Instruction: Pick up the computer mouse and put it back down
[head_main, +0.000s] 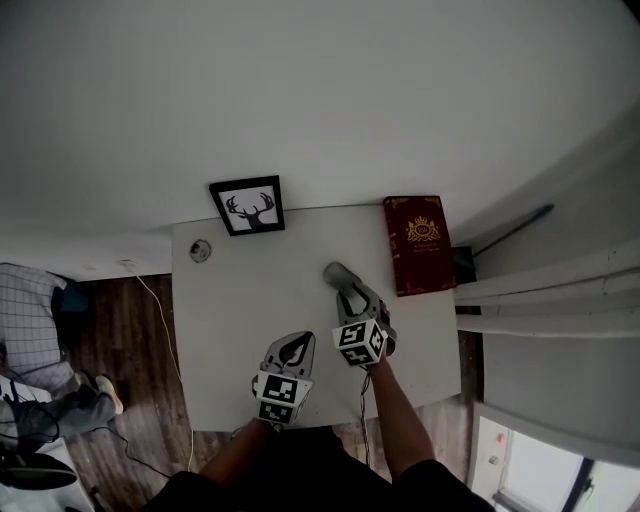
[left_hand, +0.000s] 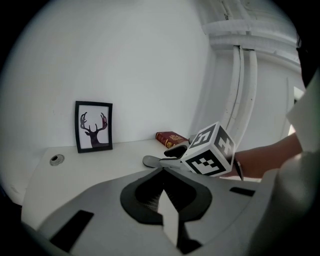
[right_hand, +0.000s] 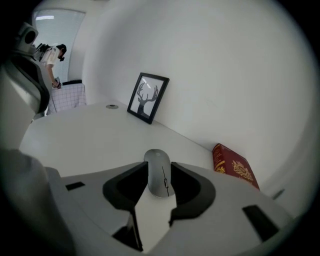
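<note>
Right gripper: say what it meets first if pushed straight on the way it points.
The right gripper, shut on the computer mouse, points down at the table. The mouse's nose would probably touch that first, between the deer picture and the red book.

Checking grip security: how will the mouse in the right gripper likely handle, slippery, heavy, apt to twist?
The computer mouse looks smooth and rounded, so it may slip where the right gripper pinches its sides. It seems slim and rigid, probably light. Its nose overhangs the jaws, so it might tilt.

White table (head_main: 230, 320), white wall (head_main: 300, 80), dark wood floor (head_main: 110, 320)
</note>
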